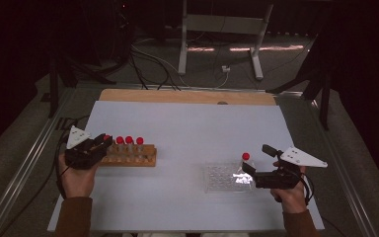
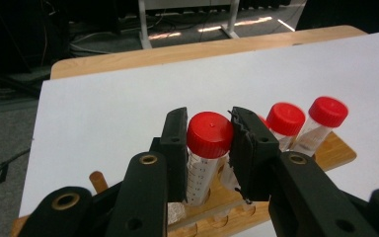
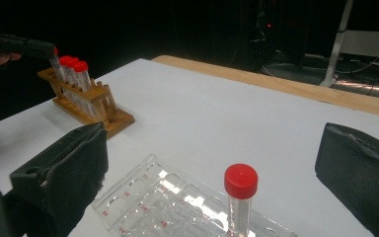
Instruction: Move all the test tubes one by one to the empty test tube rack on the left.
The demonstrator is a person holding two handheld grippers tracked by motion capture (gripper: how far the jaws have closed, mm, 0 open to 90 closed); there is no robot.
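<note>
High view first, and nearest to us are the person's two forearms coming in over the front edge of the bench [image 1: 187, 207], white-topped with a wooden strip along its far side. On the left, the left gripper [image 1: 102, 143] sits at the near end of the wooden rack [image 1: 138, 159], clamped onto the red-capped tube [image 1: 106, 138] at that end. Left gripper view makes it plain: both black jaws press against the red cap of that tube [image 2: 208, 136], one on each side, and the clear graduated body below drops into a hole in the rack [image 2: 325, 153]. Just beyond it in the same rack stand more red-capped tubes [image 2: 306, 118], upright and in a row; from above I count three of them [image 1: 129, 141].

Over to the right, the right gripper [image 1: 257, 159] is held level, jaws spread wide with nothing between the pads. Right gripper view shows the two dark pads far apart at either side, and between them, a little farther off, a clear well plate [image 3: 163, 202] lying flat on the white surface. A single red-capped tube [image 3: 239, 197] stands upright at the plate's right part, apart from both pads.

Farther out in that same view, the rack [image 3: 89, 106] sits well apart from the plate, with the left gripper [image 3: 42, 49] on its end tube.

Beyond the bench lies grey floor [image 1: 143, 64] with cables and a metal stand [image 1: 217, 34].
</note>
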